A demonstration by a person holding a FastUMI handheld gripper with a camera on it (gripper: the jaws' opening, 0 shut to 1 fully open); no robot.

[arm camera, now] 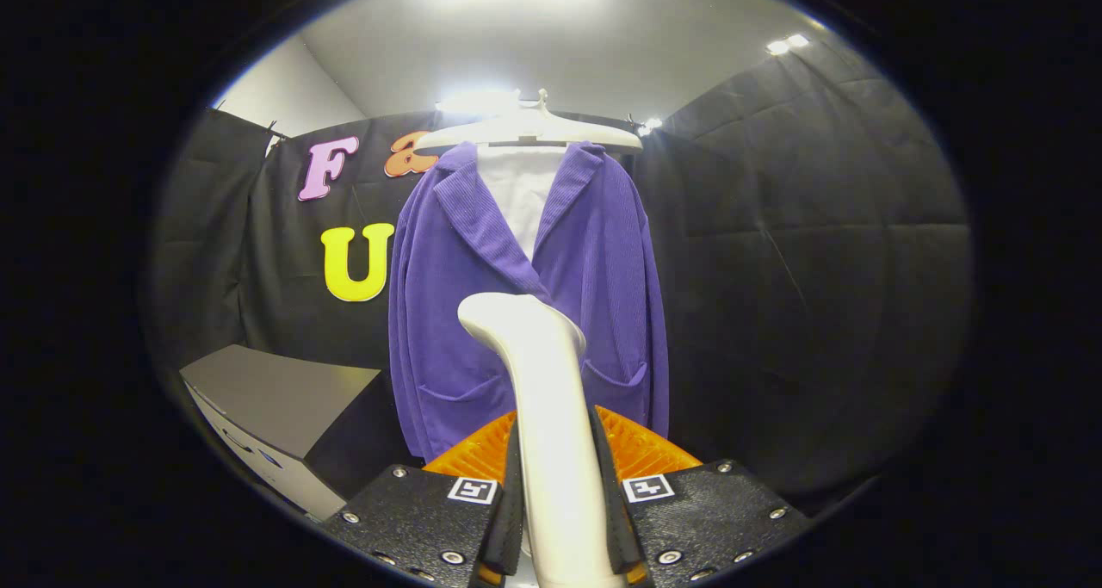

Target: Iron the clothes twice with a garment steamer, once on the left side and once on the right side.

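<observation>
The gripper (558, 502) pinches the white handle of the garment steamer (538, 381) between both fingers, its head raised just before the purple jacket (525, 312) hanging on a white hanger (529, 127), and a loose hold could let the smooth handle twist, sending a pass off its side.

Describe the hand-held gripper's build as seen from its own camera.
The hand-held gripper shows two flat, wedge-shaped finger housings with a speckled, textured surface, studded with round silver screws. Each carries a small square black-and-white fiducial marker near its inner top corner. Thin pads line the inner faces. No cables visible.
</observation>
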